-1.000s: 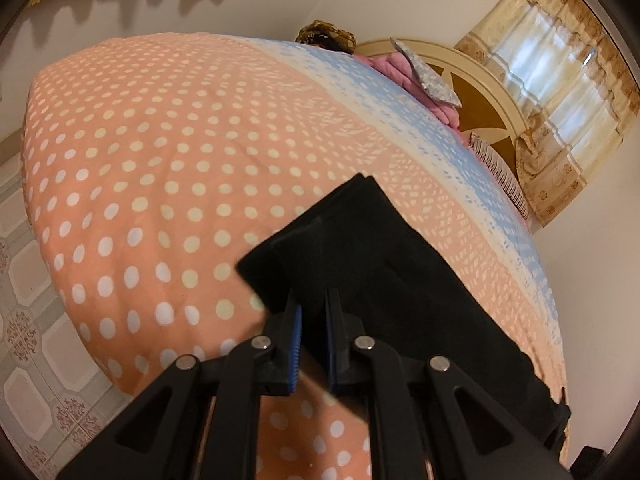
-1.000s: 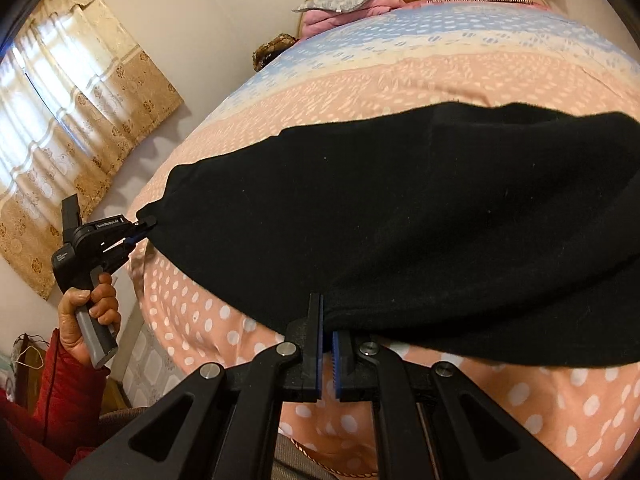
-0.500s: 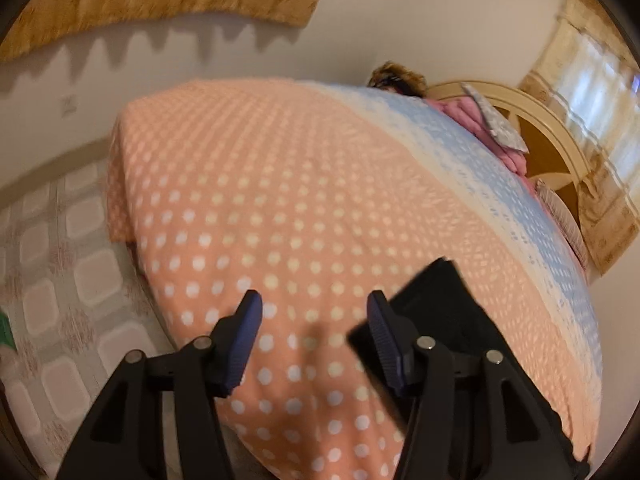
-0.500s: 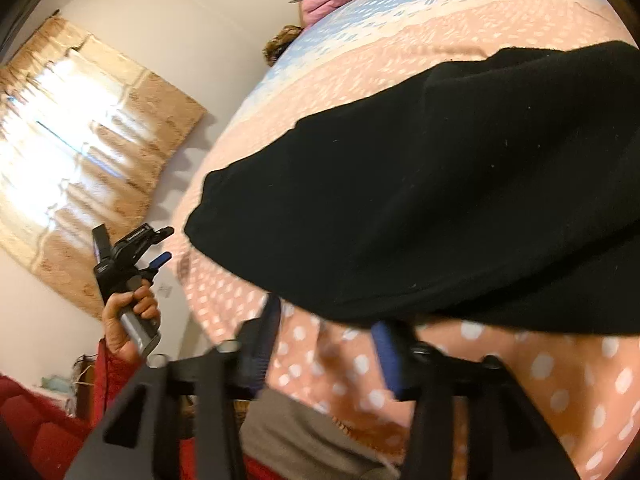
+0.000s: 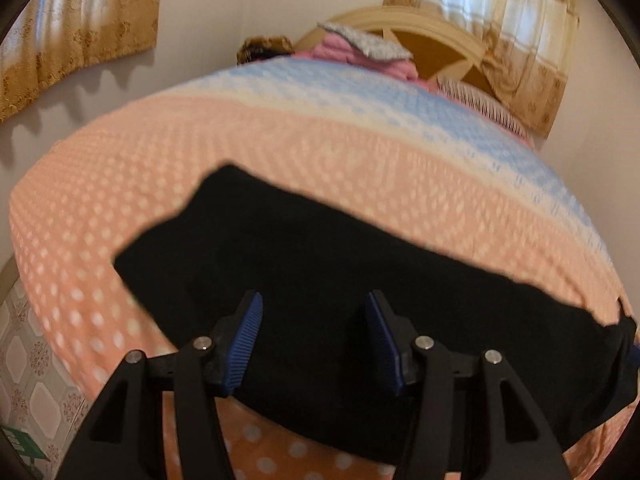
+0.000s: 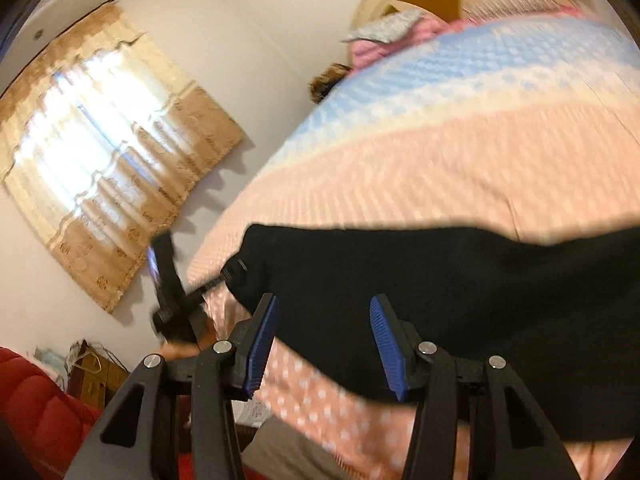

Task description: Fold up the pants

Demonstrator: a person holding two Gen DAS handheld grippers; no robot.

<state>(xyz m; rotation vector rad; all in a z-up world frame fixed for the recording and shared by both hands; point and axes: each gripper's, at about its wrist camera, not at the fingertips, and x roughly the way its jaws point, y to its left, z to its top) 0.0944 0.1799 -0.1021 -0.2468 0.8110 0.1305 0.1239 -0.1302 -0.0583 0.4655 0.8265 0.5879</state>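
The black pants lie flat as a long folded strip across the near part of a bed with a peach dotted cover. My left gripper hovers over the strip's near edge, open, with nothing between its blue pads. In the right wrist view the pants stretch to the right, and my right gripper stands open above their near edge, holding nothing. The left gripper's black body shows blurred by the pants' left end.
Pink bedding and a grey pillow sit at the bed's head by a cream headboard. Curtains hang on the wall. Tiled floor lies to the left of the bed. Red fabric is at lower left.
Both grippers were shut on the pants' near edge, then let go and opened. The left swung off to the side and back over the pants; the right rose and tilted up.
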